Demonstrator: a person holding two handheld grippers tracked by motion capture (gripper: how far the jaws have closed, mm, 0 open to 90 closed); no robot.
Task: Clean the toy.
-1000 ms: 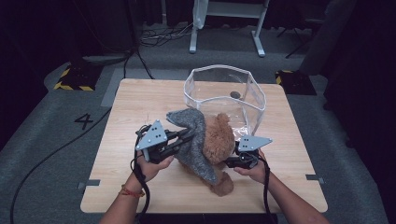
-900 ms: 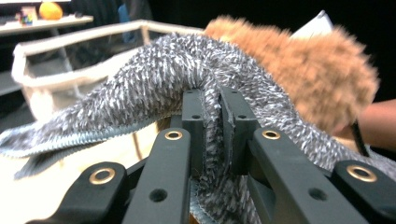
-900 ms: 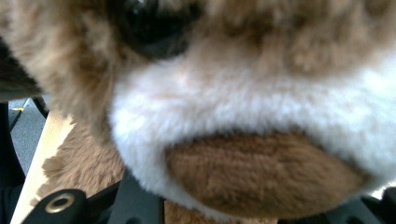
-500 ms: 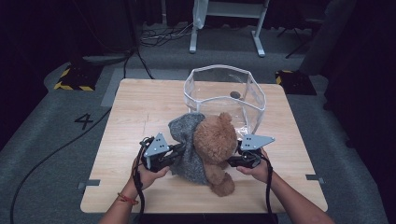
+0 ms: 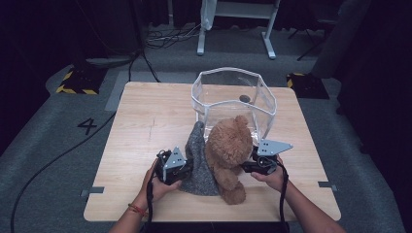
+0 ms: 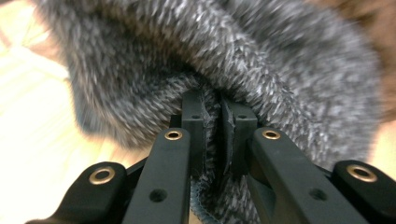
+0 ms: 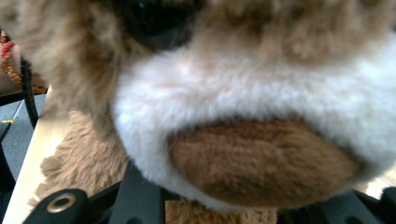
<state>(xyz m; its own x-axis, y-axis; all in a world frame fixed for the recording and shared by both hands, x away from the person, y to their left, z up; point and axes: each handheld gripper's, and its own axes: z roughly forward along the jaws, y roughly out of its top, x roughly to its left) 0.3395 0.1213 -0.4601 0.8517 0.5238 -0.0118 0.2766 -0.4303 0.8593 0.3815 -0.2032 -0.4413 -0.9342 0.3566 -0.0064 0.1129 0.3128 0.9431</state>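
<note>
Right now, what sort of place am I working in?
Probably a lab or recording studio, not a home: a bare wooden table stands on grey carpet marked with a taped number 4, yellow-black hazard blocks lie behind it, and cables trail across the floor.

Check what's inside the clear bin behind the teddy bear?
One small dark object lies on the floor of the clear bin, toward the back. The teddy bear stands against the near wall, so that part of the floor is hidden.
</note>
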